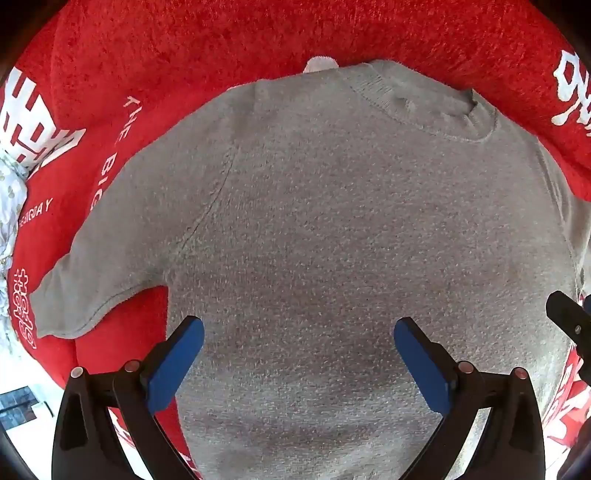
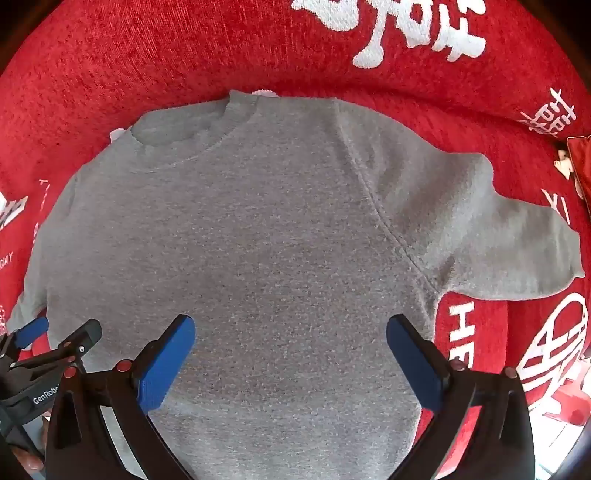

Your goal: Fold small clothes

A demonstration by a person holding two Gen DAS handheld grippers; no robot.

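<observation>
A small grey short-sleeved T-shirt (image 1: 332,221) lies flat and spread out on a red cloth, collar at the far side. It also shows in the right wrist view (image 2: 258,240). My left gripper (image 1: 299,332) is open and empty, hovering over the shirt's lower body near its left sleeve (image 1: 103,280). My right gripper (image 2: 291,332) is open and empty over the lower body, near the right sleeve (image 2: 517,243). The left gripper (image 2: 48,339) shows at the lower left of the right wrist view. The right gripper's finger (image 1: 569,321) shows at the right edge of the left wrist view.
The red fleece cloth (image 1: 221,44) with white printed characters (image 2: 406,33) covers the surface under and around the shirt. A pale patterned fabric (image 1: 11,206) lies at the far left edge. A white floor (image 1: 22,424) shows beyond the cloth's near edge.
</observation>
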